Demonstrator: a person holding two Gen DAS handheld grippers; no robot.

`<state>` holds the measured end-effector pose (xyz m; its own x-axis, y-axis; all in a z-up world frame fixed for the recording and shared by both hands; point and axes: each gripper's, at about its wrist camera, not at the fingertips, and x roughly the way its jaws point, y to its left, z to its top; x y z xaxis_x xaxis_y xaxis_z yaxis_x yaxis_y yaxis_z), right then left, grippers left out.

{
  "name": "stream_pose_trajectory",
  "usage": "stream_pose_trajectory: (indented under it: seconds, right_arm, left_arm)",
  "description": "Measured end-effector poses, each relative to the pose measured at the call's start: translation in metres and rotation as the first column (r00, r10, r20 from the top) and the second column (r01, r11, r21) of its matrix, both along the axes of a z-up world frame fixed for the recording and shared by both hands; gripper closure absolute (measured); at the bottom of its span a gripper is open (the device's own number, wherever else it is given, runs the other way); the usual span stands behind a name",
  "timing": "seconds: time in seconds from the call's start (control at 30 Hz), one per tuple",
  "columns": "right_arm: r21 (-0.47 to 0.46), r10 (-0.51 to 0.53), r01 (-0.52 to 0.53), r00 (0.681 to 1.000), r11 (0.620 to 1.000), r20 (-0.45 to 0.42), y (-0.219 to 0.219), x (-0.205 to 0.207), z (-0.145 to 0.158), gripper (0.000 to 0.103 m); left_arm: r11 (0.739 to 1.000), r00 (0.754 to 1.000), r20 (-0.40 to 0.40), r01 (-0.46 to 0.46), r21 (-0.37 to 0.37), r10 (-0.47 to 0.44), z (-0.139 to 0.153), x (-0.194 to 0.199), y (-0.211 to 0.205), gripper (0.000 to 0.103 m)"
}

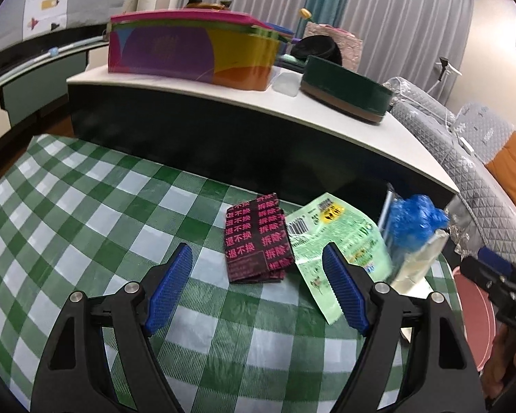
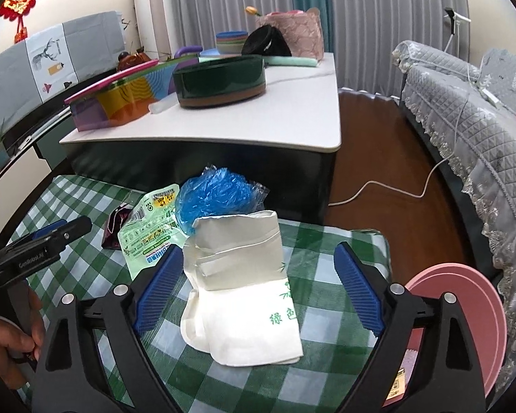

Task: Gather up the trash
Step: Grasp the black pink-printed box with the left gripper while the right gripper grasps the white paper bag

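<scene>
On the green checked cloth [image 1: 86,213] lie a dark red wrapper with pink characters [image 1: 256,239], a light green printed wrapper [image 1: 330,241], crumpled blue plastic [image 1: 414,218] and a white paper bag [image 2: 240,282]. My left gripper [image 1: 258,292] is open and empty, just in front of the red wrapper. My right gripper [image 2: 258,289] is open, its blue pads on either side of the white bag without holding it. The blue plastic [image 2: 216,199] and the green wrapper [image 2: 148,237] lie behind the bag. The left gripper [image 2: 48,241] shows at left.
A pink bin [image 2: 464,313] stands at the right past the cloth's edge. Behind is a white table [image 2: 292,117] with a colourful box [image 1: 189,51] and a dark green round tin [image 1: 347,89]. A grey-covered sofa [image 2: 464,110] and a white cable [image 2: 395,189] on the wood floor are at right.
</scene>
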<state>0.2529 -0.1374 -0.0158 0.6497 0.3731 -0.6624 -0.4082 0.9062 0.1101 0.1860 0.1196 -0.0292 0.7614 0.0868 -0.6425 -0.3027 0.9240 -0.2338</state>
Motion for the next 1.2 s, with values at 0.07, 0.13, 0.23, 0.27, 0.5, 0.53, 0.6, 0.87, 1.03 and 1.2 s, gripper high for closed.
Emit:
stream_pose_trajectory:
  seconds: [0.07,0.13,0.23,0.27,0.5,0.53,0.6,0.87,1.03,1.2]
  right_arm:
    - [-0.004,0.004,-0.004,1.0,1.0,-0.008,0.003,0.004,-0.002,0.013]
    - [-0.005,0.005,-0.006,1.0,1.0,-0.017,0.006,0.007,-0.006,0.012]
    - [-0.001,0.004,-0.004,0.999,1.0,-0.037,0.01,0.013,-0.011,0.011]
    - [0.001,0.004,-0.004,0.999,1.0,-0.044,0.011,0.015,-0.013,0.011]
    - [-0.007,-0.003,0.002,0.996,1.0,-0.09,0.022,0.03,-0.029,0.011]
    - [-0.009,-0.005,0.004,0.995,1.0,-0.098,0.023,0.032,-0.032,0.011]
    - [-0.014,-0.012,0.01,0.994,1.0,-0.108,0.025,0.035,-0.036,0.011]
    - [-0.022,-0.009,0.006,0.992,1.0,-0.126,0.032,0.043,-0.045,0.014]
    - [-0.035,-0.007,0.003,0.991,0.999,-0.13,0.034,0.045,-0.046,0.028]
    - [-0.027,-0.001,-0.002,0.993,1.0,-0.116,0.03,0.04,-0.039,0.031]
  left_arm:
    - [1.0,1.0,-0.006,-0.005,-0.017,0.005,-0.003,0.005,0.003,0.027]
    - [0.999,1.0,-0.014,-0.009,-0.036,0.009,-0.008,0.013,0.007,0.027]
    - [0.998,1.0,-0.022,-0.014,-0.068,0.012,-0.013,0.021,0.011,0.027]
    - [0.997,1.0,-0.025,-0.013,-0.082,0.011,-0.015,0.025,0.013,0.027]
    - [0.99,0.998,-0.059,0.01,-0.138,-0.018,-0.026,0.039,0.016,0.027]
    - [0.99,0.998,-0.065,0.006,-0.144,-0.016,-0.028,0.042,0.016,0.027]
    - [0.987,0.997,-0.079,-0.002,-0.158,-0.011,-0.032,0.046,0.019,0.027]
    - [0.987,0.995,-0.097,-0.009,-0.159,-0.006,-0.039,0.052,0.019,0.033]
    - [0.988,0.995,-0.104,-0.018,-0.153,0.002,-0.038,0.05,0.02,0.049]
    - [0.991,0.994,-0.11,-0.028,-0.127,0.014,-0.034,0.043,0.02,0.049]
